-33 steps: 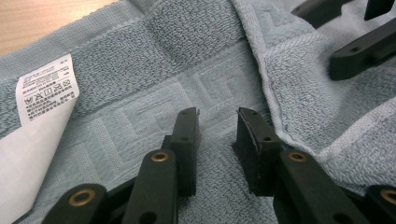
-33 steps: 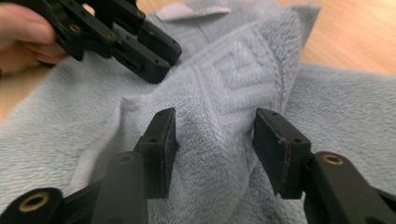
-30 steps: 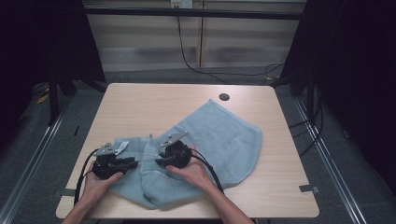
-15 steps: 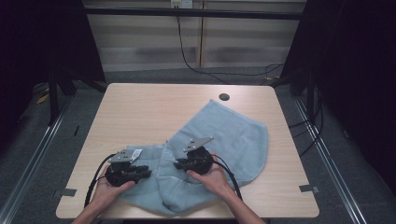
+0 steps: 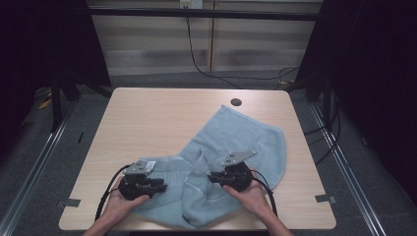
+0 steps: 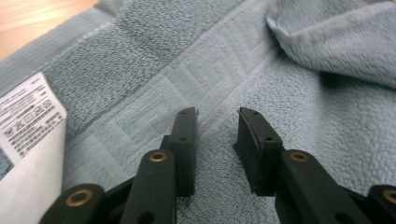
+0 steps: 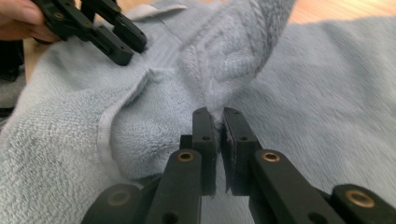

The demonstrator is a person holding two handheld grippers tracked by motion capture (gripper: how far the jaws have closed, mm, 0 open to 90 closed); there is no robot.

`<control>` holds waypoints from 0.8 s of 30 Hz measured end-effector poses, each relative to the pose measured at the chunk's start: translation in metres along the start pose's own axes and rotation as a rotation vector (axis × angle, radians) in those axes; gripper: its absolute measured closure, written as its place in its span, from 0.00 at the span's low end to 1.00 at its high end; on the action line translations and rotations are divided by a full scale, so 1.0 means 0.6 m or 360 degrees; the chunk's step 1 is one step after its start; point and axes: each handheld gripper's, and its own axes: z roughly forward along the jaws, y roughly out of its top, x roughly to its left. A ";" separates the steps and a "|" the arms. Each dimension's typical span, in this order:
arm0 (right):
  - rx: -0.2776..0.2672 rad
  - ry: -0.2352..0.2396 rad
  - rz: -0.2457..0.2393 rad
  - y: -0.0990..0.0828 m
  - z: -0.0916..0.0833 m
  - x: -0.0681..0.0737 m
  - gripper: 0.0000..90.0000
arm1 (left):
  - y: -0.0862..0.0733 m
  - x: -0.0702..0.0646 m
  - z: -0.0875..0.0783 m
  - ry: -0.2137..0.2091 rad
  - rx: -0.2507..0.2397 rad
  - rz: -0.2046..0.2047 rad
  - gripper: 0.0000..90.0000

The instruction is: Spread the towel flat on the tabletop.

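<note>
A light blue towel lies rumpled on the near half of the wooden table. My right gripper points left at the towel's middle. In the right gripper view its jaws have just been closing and now pinch a raised fold of the towel between the pads. My left gripper rests over the towel's left end, pointing right. In the left gripper view it stands open above the patterned band of the towel, with nothing between the pads. A white care label lies beside it.
The table has a round cable hole near its far edge. Bare wood lies to the far left of the towel. Black cables trail from both grippers toward the near edge. Dark frame posts stand left and right of the table.
Both hands have moved to the right. The right gripper went farther, its jaws closing on a towel fold and drawing it along, so the towel's middle is bunched up.
</note>
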 end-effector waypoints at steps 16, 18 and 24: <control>-0.0056 -0.0209 0.0162 -0.060 -0.096 -0.040 0.73 | 0.002 -0.009 -0.011 -0.0007 0.0008 0.0040 0.68; -0.0100 -0.0231 0.0176 -0.045 -0.102 -0.052 0.70 | 0.002 -0.005 -0.013 0.0004 -0.0001 0.0029 0.68; -0.0158 -0.0239 0.0246 -0.004 -0.064 -0.096 0.58 | 0.003 0.018 -0.032 0.0019 -0.0075 -0.0034 0.68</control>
